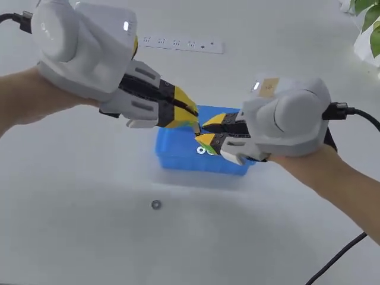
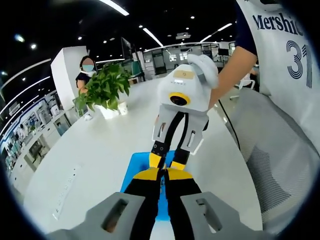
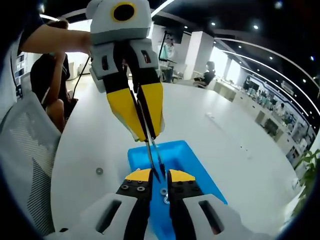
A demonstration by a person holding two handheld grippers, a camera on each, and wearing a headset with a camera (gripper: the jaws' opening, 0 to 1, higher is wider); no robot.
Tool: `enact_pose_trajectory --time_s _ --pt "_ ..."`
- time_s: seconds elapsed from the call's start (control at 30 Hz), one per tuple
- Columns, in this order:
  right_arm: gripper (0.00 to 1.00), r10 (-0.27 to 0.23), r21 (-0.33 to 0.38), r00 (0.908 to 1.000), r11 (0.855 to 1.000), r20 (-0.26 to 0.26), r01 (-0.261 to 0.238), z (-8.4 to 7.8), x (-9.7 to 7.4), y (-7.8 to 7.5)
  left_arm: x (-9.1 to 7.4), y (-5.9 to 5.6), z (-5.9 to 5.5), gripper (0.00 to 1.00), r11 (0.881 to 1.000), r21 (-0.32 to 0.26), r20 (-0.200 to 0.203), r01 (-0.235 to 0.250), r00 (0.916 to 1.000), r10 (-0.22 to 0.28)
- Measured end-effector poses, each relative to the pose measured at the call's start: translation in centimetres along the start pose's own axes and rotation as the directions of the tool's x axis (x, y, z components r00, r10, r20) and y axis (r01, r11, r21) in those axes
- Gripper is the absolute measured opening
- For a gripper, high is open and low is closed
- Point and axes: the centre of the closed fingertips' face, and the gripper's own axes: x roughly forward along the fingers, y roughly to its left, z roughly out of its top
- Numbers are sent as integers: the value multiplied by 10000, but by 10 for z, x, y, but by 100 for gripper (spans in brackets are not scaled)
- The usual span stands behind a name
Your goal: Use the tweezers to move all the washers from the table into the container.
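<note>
well, at the left the left gripper (image 1: 193,119) reaches in over the white table (image 1: 77,231), its yellow jaws clamped together on the tweezers (image 3: 152,150), which slant down toward the blue container (image 1: 178,155). one washer (image 1: 155,204) lies alone on the table, near the container's front wall. more washers (image 3: 163,191) lie inside the container, just under the tweezers' tips. from the right the right gripper (image 1: 205,132) meets the left one over the container, its jaws a little apart on either side of those tips; whether they press on them i cannot tell.
</note>
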Motion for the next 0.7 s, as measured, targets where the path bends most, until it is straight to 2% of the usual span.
enact_pose_trajectory --time_s 0.13,0.2,0.33,0.4,0.53,0.7 --pt "13 81 -322 9994 9995 349 -70 15 -7 11 -18 -10 8 6 9997 210 28 -155 9999 155" --pt "13 222 -419 9986 9989 481 -202 21 -9 18 -26 -19 11 6 9994 321 -14 -155 9999 155" --pt "13 821 -831 9936 9937 777 -756 36 -14 45 -39 -40 15 6 9988 482 -112 -27 9999 33" --pt "13 1140 -1214 9908 9871 733 -1046 40 -15 58 -43 -50 16 6 9987 514 -153 71 9999 -63" --pt "13 1587 -1378 9844 9795 763 -1473 45 -13 79 -49 -68 12 6 9988 446 -219 223 9995 -213" --pt "12 2142 -1593 9735 9668 803 -1996 45 -10 103 -56 -86 8 6 9996 136 -44 233 9997 -232"
